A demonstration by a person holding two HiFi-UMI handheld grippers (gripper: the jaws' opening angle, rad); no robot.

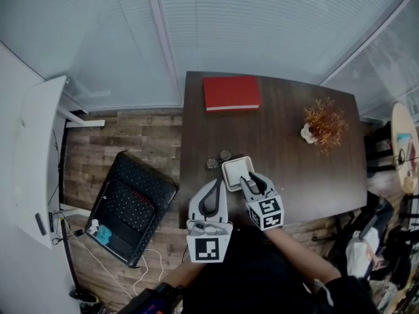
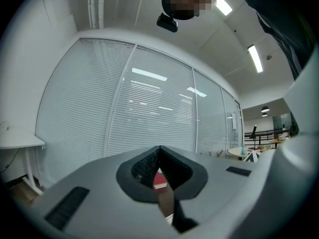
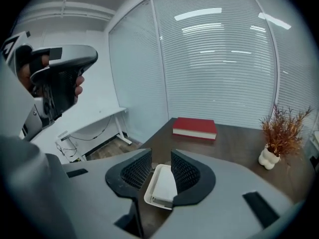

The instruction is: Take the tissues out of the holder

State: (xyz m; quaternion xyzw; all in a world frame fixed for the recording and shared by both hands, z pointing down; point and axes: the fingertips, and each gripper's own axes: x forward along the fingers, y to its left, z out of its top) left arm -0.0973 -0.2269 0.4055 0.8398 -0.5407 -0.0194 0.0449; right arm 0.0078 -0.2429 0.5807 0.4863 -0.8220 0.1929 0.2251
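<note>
Holder (image 1: pixel 237 173): white, shallow and square, it lay near the 6 o'clock edge of the dark table (image 1: pixel 294 175). Its fill was white too, so the tissues could not be told from the tray.
Right gripper (image 1: pixel 253 183): its jaws stood narrowly apart over the holder's 3 o'clock side. Contact could not be told.
Right gripper view: the holder (image 3: pixel 162 188) showed through the gap at the right gripper (image 3: pixel 161 158), partly behind one jaw. The left gripper (image 3: pixel 60 73) hung at 10 o'clock, fingers on its grip.
Left gripper (image 1: pixel 217 183): its tips met with nothing between them, at 8 o'clock of the holder.
Left gripper view: the left gripper (image 2: pixel 159 151) faced the blinds. Only a sliver of the red book (image 2: pixel 158 179) showed; the holder did not.
Head view only: two small round items (image 1: pixel 219 159) sat at 10 o'clock of the holder, type unclear.
Red book (image 1: pixel 231 93): at 12 o'clock of the holder.
Dried plant (image 1: pixel 324 123): at 2 o'clock.
</note>
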